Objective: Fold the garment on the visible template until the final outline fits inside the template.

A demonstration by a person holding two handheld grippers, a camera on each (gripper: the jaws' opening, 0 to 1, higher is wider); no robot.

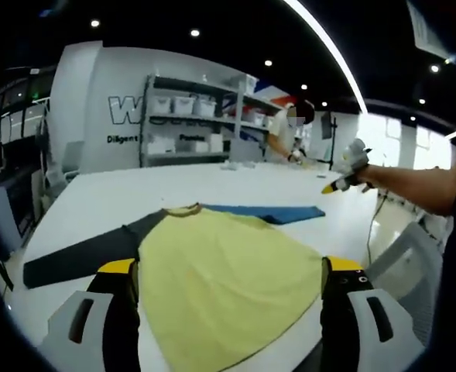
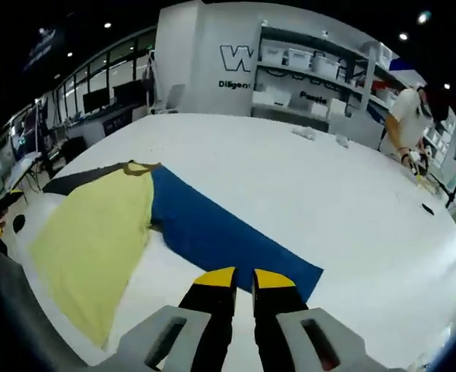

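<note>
You had barely begun: the garment (image 1: 220, 271) lay spread on the desk (image 2: 305, 178), sleeves out, left hand-held gripper (image 1: 231, 267) spread, right hand-held gripper (image 2: 243, 277) nearly pressed together, empty.

1. Your garment (image 1: 228, 279) lies flat on the counter (image 1: 251, 186), just beyond your left tongs (image 1: 231, 271).
2. One sleeve (image 1: 80, 256) runs out to its left, the other sleeve (image 2: 228, 236) to its right.
3. Your right tongs (image 2: 243, 280) hang over that second sleeve's end.
4. Shelves (image 1: 204, 116) stand behind the counter, with a person (image 1: 286, 132) at its far edge.
</note>
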